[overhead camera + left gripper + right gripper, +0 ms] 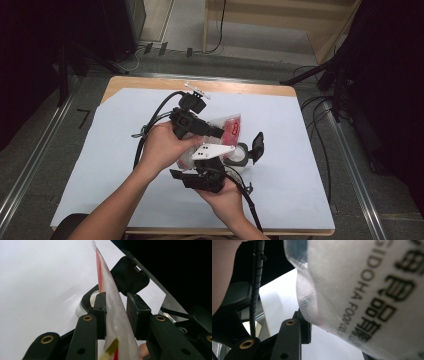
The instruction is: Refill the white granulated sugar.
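Note:
A clear plastic snack bag (229,126) with a red print is held up over the middle of the table. My left gripper (220,132) comes in from the left and is shut on it. In the left gripper view the bag (113,315) stands edge-on between the two pads. My right gripper (197,165) holds the bag's lower end from below. In the right gripper view the printed bag (362,290) lies against the near pad (305,327) and hides the far jaw.
A round clear jar (240,154) with its black flip lid (257,146) open stands just right of the grippers, also in the left gripper view as jar (86,303) and lid (130,275). White sheet (115,150) covers the wooden table; cables trail from both grippers.

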